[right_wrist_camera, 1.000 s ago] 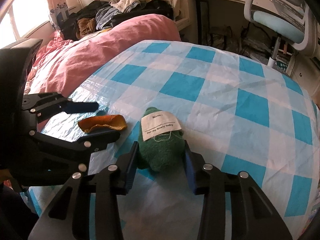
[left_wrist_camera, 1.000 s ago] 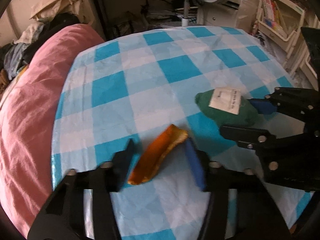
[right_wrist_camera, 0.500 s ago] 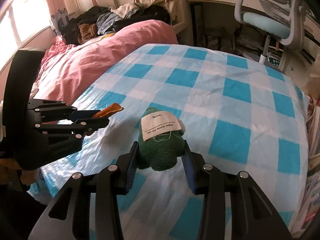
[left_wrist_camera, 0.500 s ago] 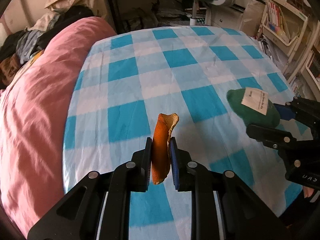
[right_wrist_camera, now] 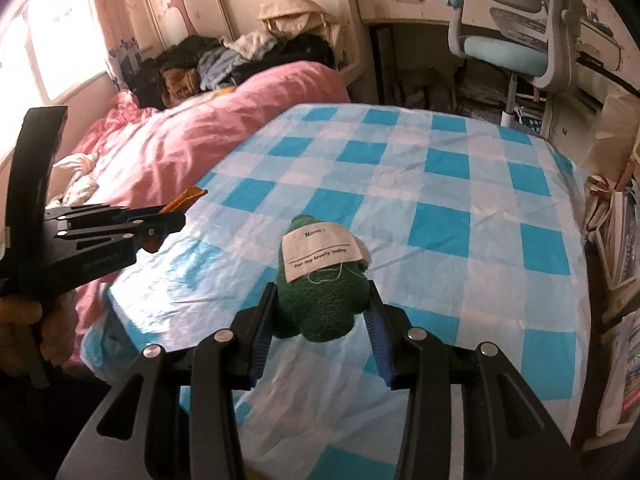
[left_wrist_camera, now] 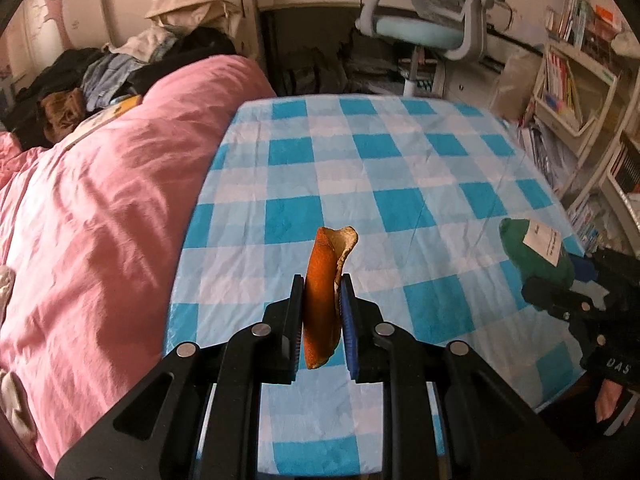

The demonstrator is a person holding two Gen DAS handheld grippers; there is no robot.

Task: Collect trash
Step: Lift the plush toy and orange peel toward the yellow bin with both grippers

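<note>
above the blue-and-white checked bench (left_wrist_camera: 372, 184), the left gripper (left_wrist_camera: 323, 312) has its fingers pinching an orange peel (left_wrist_camera: 322, 296) upright, clear of the cloth; a second ago the peel lay flat on the bench between spread fingers. the right gripper (right_wrist_camera: 320, 320) has its fingers closed on a green plush scrap (right_wrist_camera: 324, 304), now raised off the cloth it earlier rested on. its white tag (right_wrist_camera: 320, 254) reads "name:" and "for my lovely baby" in the right wrist view; in the left wrist view the tag (left_wrist_camera: 546, 240) shows but its print is too small to read. only the right wrist view shows a hand (right_wrist_camera: 24, 328) gripping the left tool's handle. a pink duvet (left_wrist_camera: 100, 220) lies beside the bench, and a pale blue chair (right_wrist_camera: 512, 48) stands behind it.
</note>
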